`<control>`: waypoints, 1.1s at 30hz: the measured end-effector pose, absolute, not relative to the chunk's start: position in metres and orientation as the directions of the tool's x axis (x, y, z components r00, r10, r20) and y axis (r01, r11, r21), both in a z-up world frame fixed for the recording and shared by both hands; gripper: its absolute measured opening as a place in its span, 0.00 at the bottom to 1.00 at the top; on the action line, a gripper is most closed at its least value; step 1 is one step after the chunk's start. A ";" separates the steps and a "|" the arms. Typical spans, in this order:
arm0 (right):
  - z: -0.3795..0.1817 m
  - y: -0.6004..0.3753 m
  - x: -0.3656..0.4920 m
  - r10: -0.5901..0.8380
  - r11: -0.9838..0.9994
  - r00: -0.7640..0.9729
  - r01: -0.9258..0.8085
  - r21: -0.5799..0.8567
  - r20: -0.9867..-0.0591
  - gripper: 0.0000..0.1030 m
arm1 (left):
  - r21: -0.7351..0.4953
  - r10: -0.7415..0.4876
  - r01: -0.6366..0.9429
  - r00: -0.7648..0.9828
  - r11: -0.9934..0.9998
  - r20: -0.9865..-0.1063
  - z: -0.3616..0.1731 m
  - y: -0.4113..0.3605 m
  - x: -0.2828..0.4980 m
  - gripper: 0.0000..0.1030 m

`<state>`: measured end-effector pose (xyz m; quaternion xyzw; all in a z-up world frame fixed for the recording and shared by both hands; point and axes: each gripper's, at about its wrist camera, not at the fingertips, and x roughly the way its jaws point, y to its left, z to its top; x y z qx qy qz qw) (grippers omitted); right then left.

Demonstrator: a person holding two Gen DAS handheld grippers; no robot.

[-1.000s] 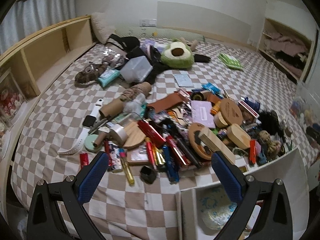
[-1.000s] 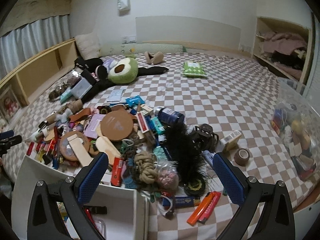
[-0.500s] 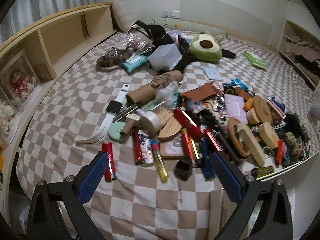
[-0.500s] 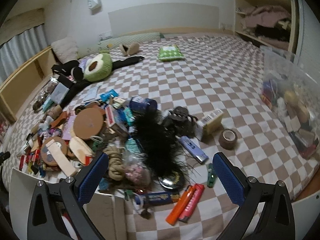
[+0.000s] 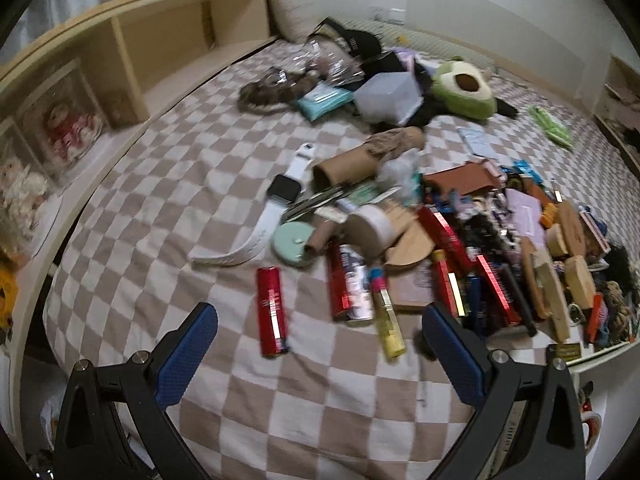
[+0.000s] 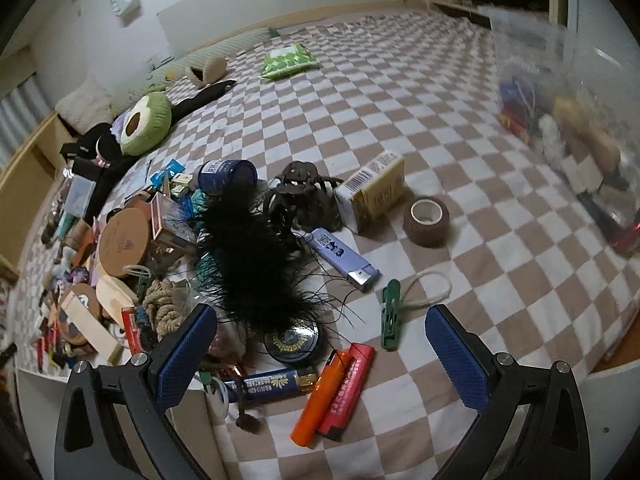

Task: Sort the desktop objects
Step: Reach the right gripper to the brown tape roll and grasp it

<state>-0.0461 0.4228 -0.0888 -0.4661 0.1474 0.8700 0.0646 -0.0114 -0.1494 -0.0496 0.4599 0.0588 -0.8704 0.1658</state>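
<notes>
In the left wrist view the left hand-held gripper (image 5: 318, 344) hangs spread wide and empty just short of the red lighter (image 5: 272, 316) on the checkered bed (image 5: 160, 208), while in the right wrist view the right hand-held gripper (image 6: 320, 348), equally wide and empty, frames the orange lighter (image 6: 318, 400).

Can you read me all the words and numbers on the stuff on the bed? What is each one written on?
Nothing here can be read for sure.
yellow box: barcode and small print, too small to read.
dark blue lighter: white digits and letters, too blurred.
red lighter: a line of characters, too small.
blue jar: white label, blurred.
black cap: pale letters, blurred.
</notes>
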 end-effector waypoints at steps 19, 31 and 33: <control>-0.123 0.461 -0.068 -0.038 -0.919 -0.454 -0.335 0.210 -0.890 1.00 | 0.237 -0.345 0.284 -0.433 -0.929 -0.833 -0.093 -0.181 -0.056 0.97; -0.124 0.477 -0.092 0.059 -0.930 -0.493 -0.343 0.131 -0.868 1.00 | 0.211 -0.276 0.195 -0.422 -0.958 -0.863 -0.120 -0.180 -0.091 0.71; -0.125 0.480 -0.095 0.075 -0.931 -0.501 -0.344 0.119 -0.862 1.00 | 0.216 -0.279 0.192 -0.421 -0.958 -0.863 -0.122 -0.181 -0.094 0.70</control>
